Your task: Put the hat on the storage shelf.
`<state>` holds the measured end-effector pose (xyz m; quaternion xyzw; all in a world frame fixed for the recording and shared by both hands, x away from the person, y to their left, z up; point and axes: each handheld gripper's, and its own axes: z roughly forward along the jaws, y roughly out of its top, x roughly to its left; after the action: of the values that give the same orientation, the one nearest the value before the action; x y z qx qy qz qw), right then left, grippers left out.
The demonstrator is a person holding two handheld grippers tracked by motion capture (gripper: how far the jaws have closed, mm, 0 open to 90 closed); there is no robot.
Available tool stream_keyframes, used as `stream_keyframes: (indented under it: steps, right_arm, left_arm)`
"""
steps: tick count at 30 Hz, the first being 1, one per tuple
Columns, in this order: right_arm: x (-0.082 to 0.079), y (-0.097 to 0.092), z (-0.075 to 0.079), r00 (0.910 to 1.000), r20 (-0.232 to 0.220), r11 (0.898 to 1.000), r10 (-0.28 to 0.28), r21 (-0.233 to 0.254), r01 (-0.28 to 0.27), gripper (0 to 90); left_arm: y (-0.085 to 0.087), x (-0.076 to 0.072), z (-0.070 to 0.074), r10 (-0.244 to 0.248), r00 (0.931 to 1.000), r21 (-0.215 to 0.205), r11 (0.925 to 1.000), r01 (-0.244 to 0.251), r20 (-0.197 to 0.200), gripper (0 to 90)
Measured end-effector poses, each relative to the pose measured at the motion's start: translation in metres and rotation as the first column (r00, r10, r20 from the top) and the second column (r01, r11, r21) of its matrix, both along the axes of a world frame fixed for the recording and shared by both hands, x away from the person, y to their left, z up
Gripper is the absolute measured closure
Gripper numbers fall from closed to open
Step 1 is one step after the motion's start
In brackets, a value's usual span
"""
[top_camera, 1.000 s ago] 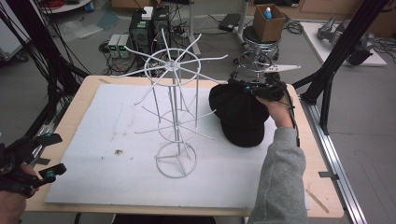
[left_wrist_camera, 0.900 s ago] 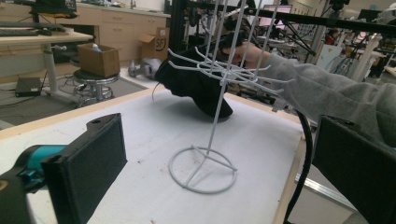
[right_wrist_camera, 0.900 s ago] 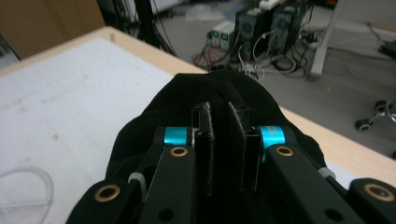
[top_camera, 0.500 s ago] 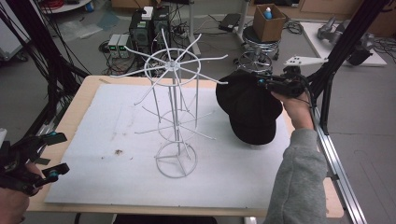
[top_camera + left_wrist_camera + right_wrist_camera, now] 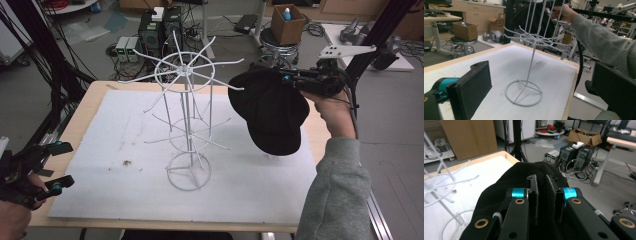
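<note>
High view: right tool [image 5: 290,78] clenched on a black cap [image 5: 272,112], upper right of the frame.
Soft, light cloth sags below the pinched edge beside the white wire rack [image 5: 186,110]; left tool [image 5: 56,165] gapes, lower left.

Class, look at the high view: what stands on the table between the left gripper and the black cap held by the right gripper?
The white wire rack stands between the left gripper and the black cap, on the white mat. The high view shows this.
</note>
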<state>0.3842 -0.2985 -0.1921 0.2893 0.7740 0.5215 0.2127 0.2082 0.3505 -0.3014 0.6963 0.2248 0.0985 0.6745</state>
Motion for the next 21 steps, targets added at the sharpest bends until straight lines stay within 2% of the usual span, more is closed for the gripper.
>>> stream_keyframes:
  steps: [5,7,8,10,11,13,14,21]
  right_arm:
    - [-0.012,0.0,0.019,0.9991,0.035,1.0,0.025,-0.007,-0.025,81.5]
    - [-0.015,0.0,0.022,0.9992,0.033,1.0,0.024,-0.008,-0.024,81.5]
    - [-0.02,-0.001,0.029,0.9985,0.049,1.0,0.026,-0.007,-0.025,81.5]
    - [-0.022,-0.002,0.031,0.9981,0.055,1.0,0.028,-0.003,-0.028,81.5]
    - [-0.027,-0.003,0.039,0.997,0.069,0.999,0.036,-0.001,-0.036,81.5]
    - [-0.029,-0.004,0.041,0.9967,0.073,0.999,0.038,0.0,-0.038,81.5]
    - [-0.035,-0.005,0.049,0.996,0.082,0.999,0.037,0.005,-0.037,81.5]
    - [-0.049,-0.008,0.07,0.9915,0.123,0.999,0.042,0.021,-0.045,81.4]
  left_arm:
    - [-0.001,0.0,-0.001,0.004,1.0,0.008,1.0,-0.004,-0.002,3.3]
    - [-0.001,0.001,-0.001,0.004,1.0,0.01,0.9999,-0.004,-0.003,3.3]
    - [-0.001,0.001,-0.001,0.004,1.0,0.01,0.9999,-0.004,-0.002,3.3]
    - [-0.001,0.0,-0.001,-0.001,1.0,0.001,1.0,0.001,-0.005,3.3]
    - [-0.001,0.0,0.0,-0.006,1.0,-0.006,1.0,0.006,-0.003,3.3]
    - [-0.002,-0.001,0.0,-0.003,1.0,-0.001,1.0,0.003,-0.002,3.3]
    - [-0.002,-0.001,0.0,-0.004,1.0,0.003,1.0,0.004,-0.002,3.3]
    - [-0.002,-0.002,0.002,0.002,1.0,-0.009,1.0,-0.002,-0.003,3.3]
